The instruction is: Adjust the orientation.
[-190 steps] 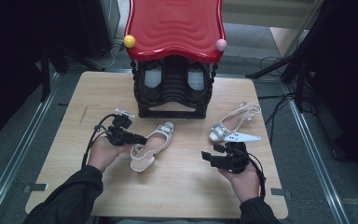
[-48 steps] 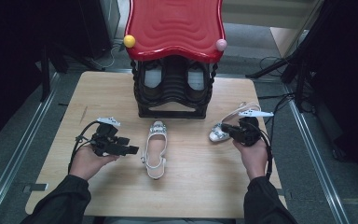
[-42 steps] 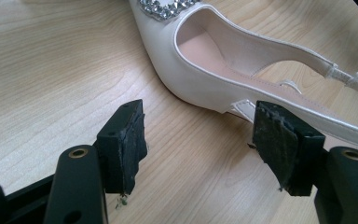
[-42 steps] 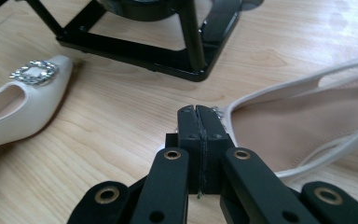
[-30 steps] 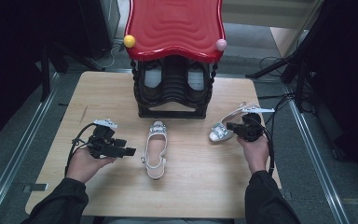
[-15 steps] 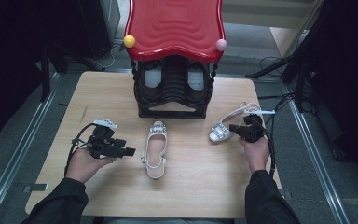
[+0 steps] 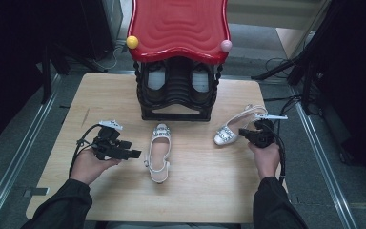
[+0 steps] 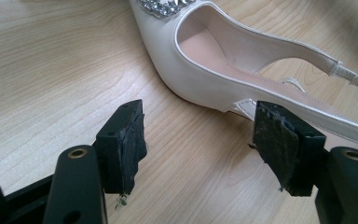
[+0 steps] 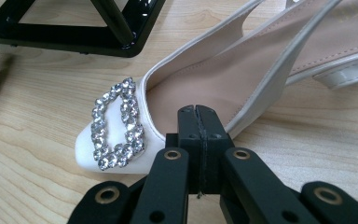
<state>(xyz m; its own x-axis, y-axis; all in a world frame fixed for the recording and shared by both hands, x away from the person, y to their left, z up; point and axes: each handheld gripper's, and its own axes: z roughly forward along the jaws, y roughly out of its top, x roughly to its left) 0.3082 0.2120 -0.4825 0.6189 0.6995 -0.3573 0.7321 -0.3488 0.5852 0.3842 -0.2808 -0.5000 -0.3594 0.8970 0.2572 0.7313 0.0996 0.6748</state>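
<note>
Left gripper (image 8: 198, 149) jaws wide apart beside shoe (image 8: 242, 60), right gripper (image 9: 198, 122) jaws clenched, nothing between.

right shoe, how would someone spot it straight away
Start at the red-topped black rack at the table's far edge. Right of its base lies a white slingback, the right shoe, angled with its jewelled toe toward the rack. Unlike the middle shoe, it has the right tool at its side.
</note>
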